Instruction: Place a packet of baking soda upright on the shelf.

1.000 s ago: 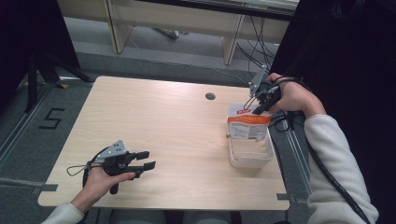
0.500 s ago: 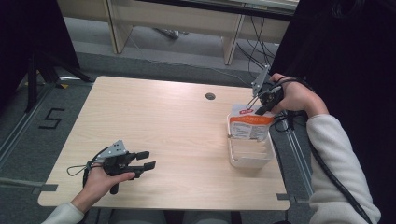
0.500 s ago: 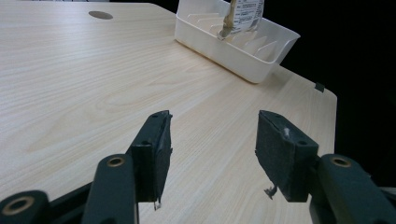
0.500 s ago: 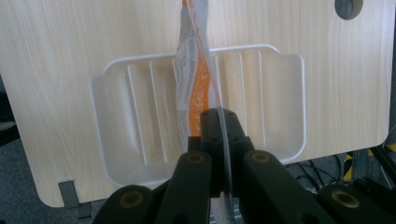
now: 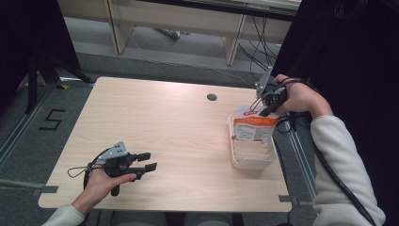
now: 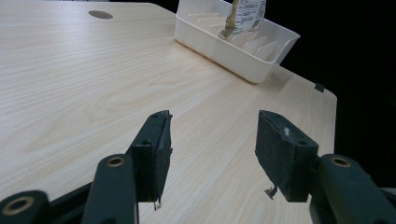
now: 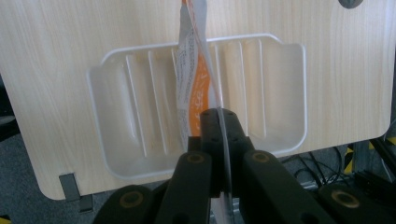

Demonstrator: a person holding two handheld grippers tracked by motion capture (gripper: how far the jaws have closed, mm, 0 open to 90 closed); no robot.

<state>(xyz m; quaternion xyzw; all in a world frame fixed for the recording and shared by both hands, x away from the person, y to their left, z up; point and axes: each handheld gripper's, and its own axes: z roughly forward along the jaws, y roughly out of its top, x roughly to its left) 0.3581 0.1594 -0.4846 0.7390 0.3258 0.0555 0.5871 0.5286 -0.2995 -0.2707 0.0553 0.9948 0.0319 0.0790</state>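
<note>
High view: one pouch [image 5: 254, 127], one tray [image 5: 251, 159] (ribbed), two tongs.

Digit "5" [image 5: 52, 119] marked on floor left of table [image 5: 155, 122]; pouch [image 5: 254, 126] print unreadable.

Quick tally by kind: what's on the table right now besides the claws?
Orange-and-white pouch, held upright in the tray by the right claw: 1
White ribbed tray: 1
Total: 2
</note>
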